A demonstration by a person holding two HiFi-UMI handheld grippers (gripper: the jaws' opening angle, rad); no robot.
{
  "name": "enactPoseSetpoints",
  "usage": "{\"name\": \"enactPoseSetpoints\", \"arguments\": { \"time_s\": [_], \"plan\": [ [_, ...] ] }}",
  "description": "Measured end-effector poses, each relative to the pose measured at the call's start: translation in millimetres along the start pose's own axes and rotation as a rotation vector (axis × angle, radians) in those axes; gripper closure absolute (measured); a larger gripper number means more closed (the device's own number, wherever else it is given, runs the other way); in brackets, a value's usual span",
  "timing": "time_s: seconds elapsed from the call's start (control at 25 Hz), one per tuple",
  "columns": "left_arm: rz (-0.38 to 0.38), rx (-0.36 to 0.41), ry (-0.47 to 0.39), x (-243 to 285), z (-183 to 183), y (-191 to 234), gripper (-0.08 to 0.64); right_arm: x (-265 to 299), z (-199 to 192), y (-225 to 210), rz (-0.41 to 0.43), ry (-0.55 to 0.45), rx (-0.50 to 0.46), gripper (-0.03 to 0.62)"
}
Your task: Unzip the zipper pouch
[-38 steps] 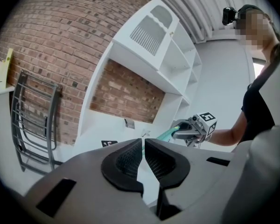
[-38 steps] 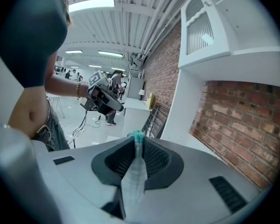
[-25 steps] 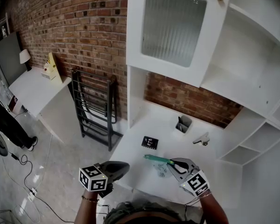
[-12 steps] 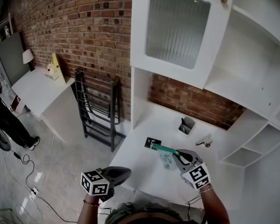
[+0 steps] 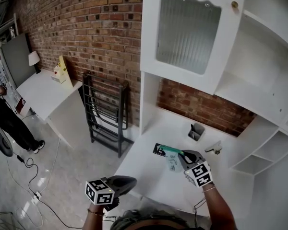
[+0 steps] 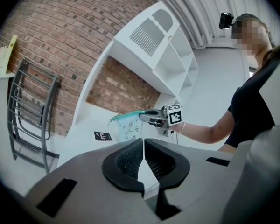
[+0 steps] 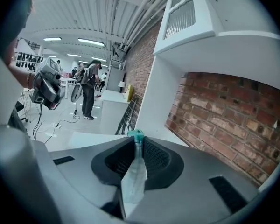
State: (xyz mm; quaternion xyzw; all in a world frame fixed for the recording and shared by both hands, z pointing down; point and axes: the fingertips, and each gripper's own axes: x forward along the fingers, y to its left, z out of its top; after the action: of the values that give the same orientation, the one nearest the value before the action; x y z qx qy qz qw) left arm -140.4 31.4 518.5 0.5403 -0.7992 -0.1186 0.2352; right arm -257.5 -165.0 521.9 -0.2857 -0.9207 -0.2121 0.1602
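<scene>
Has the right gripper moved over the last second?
Yes. The right gripper, shut on the zipper pouch, moved away from the person, closer to the marker card and grey cup.

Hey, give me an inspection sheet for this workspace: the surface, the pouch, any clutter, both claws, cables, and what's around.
Surface: white desk under a hutch, mostly bare.
Job's things: zipper pouch, clear with a teal zipper along the top, hanging from the right claw; cannot tell whether it is unzipped.
Clutter: black marker card, grey cup and small metal clip near the back.
Grippers: right claw shut on the pouch's top edge; left claw shut and empty, held off the desk's front edge.
Cables: floor cable at left; nothing seen on the desk.
Surroundings: brick wall, black folding rack, white side table, person standing far left.
</scene>
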Motion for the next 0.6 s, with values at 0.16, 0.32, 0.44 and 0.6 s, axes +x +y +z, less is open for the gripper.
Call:
{"name": "enactPoseSetpoints", "arguments": {
  "time_s": [0.16,0.32,0.44,0.6],
  "plan": [
    [0.02,-0.01,-0.002,-6.4,-3.2,1.9,0.554,2.8,-22.4,-10.4,-0.035,0.037,0.044,0.541],
    [0.028,-0.018,-0.006,-8.3,-4.5,1.7,0.554,-0.5,-54.5,-17.5,-0.068,0.095,0.065,0.541],
    [0.024,-0.022,0.0,-8.5,-7.2,0.7,0.554,-3.6,-73.7,-17.4,-0.085,0.129,0.054,0.541],
    [0.013,-0.021,0.015,-2.9,-11.7,-1.0,0.554,-7.4,-88.2,-22.7,-0.107,0.143,0.089,0.541]
  ]
}}
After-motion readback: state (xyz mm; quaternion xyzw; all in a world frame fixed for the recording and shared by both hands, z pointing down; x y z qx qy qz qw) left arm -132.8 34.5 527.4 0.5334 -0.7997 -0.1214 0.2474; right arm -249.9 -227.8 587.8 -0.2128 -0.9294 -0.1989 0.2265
